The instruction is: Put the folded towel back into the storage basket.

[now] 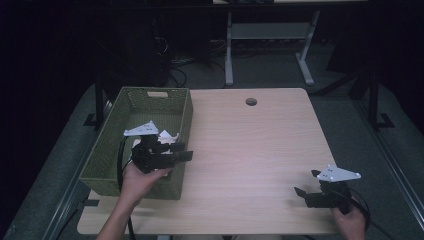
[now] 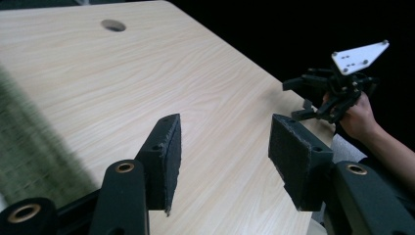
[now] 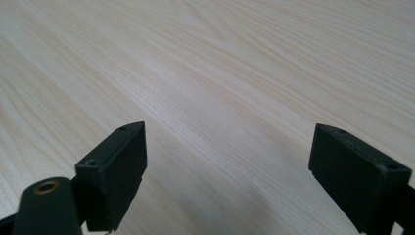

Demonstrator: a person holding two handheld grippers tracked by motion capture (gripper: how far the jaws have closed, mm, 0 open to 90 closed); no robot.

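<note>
My left gripper [image 1: 186, 151] hangs over the right wall of a green woven basket [image 1: 186, 112] at the table's left, its jaws pointing right across the table. They stand open with nothing between them, as the left gripper view [image 2: 225, 122] confirms. A small white thing [image 1: 168, 135] shows just behind this gripper, over the basket; I cannot tell what it is. My right gripper [image 1: 306, 182] sits low near the table's front right corner, open and empty [image 3: 230, 129], aimed left. It also appears far off in the left gripper view [image 2: 293, 100], held in a hand.
The light wooden table [image 1: 250, 140] has a round cable hole [image 1: 251, 101] near its far edge. The basket takes up the left side and overhangs the left edge. Dark floor, cables and a white desk frame [image 1: 229, 55] lie beyond the table.
</note>
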